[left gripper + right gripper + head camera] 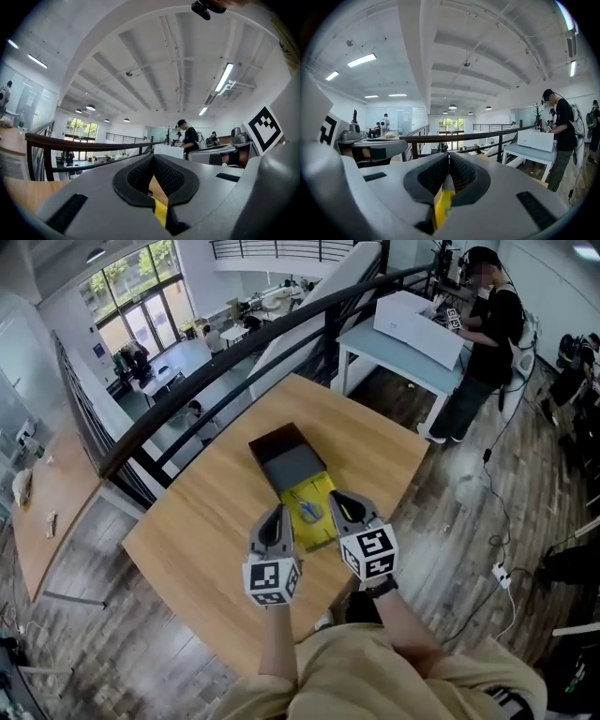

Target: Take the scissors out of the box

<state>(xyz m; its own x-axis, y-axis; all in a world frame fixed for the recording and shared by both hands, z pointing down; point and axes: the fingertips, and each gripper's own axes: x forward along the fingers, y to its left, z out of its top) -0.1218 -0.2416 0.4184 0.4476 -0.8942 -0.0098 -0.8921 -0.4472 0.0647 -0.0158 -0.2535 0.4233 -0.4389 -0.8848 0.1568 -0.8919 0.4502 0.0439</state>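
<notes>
step: approach, nothing extracted yet | blue-handled scissors lie inside open yellow cardboard box | left gripper, right gripper: jaws together, empty, at box's near edge | left: open, grasp, lift out

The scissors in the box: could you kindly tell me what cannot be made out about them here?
- Scissors: head view, too small to tell whether the blades are open.
- Box, near end: head view, hidden behind the left gripper and right gripper.
- Both gripper views: each gripper's shut jaws block the box; only a strip of yellow shows, no scissors.
</notes>
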